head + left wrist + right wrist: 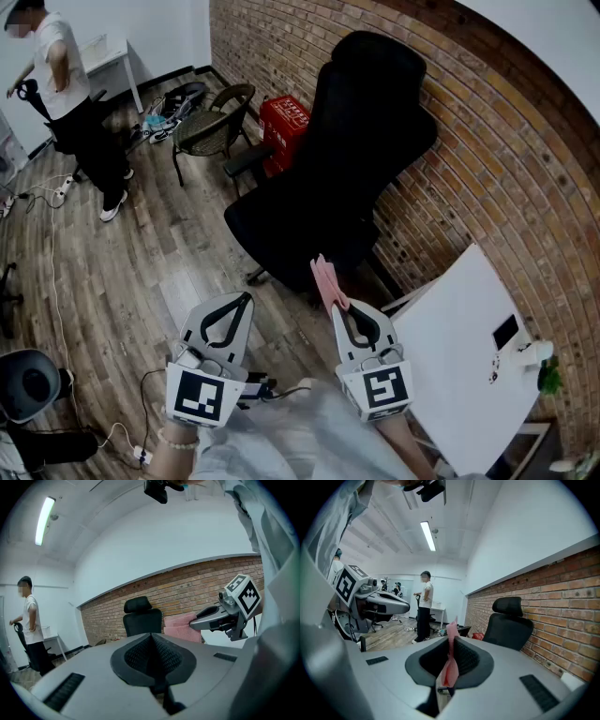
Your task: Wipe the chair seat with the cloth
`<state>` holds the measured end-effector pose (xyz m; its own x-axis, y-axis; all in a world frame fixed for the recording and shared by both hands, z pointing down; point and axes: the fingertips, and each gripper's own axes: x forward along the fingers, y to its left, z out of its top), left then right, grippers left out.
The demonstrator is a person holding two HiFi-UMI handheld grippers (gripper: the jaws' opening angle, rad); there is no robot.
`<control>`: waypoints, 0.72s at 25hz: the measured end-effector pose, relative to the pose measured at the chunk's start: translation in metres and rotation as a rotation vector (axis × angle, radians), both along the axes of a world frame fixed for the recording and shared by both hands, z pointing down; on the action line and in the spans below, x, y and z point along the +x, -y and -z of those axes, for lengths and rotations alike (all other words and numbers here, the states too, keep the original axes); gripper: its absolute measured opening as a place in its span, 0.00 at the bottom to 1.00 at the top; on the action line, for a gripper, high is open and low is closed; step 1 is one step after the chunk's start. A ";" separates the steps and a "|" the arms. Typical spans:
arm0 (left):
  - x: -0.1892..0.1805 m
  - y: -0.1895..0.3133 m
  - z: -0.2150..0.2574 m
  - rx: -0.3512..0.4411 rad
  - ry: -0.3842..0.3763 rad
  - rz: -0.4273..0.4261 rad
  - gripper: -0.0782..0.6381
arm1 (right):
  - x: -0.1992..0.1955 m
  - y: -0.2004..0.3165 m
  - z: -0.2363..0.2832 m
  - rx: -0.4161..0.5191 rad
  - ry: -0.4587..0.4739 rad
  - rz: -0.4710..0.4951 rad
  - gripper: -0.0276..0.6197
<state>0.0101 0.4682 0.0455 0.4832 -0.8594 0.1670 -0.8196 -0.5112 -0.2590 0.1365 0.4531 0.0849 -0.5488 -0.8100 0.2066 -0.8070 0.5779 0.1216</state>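
A black office chair (361, 141) stands against the brick wall, its seat (277, 220) turned toward me. My right gripper (335, 298) is shut on a pink cloth (327, 279), held in the air just short of the seat's front edge. In the right gripper view the cloth (450, 665) hangs pinched between the jaws, with the chair (509, 626) off to the right. My left gripper (246, 299) hovers beside it over the floor, shut with nothing in it. The left gripper view shows its jaws meeting at the tips, with the chair (142, 620) and the cloth (180, 626) beyond.
A white table (464, 361) stands at my right, close to the chair. A wicker chair (211, 127) and a red crate (284, 122) sit behind the office chair. A person (75, 103) stands at far left. Cables and a power strip (142, 457) lie on the wooden floor.
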 end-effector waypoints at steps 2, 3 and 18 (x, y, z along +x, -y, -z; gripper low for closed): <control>-0.002 0.003 0.001 -0.004 -0.008 0.003 0.13 | -0.001 0.001 0.000 -0.013 -0.007 -0.001 0.13; -0.003 0.004 0.001 -0.004 -0.008 0.003 0.13 | -0.001 0.002 0.000 -0.019 -0.010 -0.002 0.13; -0.017 0.012 -0.001 0.000 -0.003 -0.017 0.13 | -0.010 0.006 -0.006 -0.028 -0.017 -0.036 0.13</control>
<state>-0.0073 0.4563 0.0461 0.4988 -0.8509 0.1652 -0.8113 -0.5254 -0.2563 0.1265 0.4468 0.0904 -0.5159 -0.8227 0.2387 -0.8250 0.5522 0.1200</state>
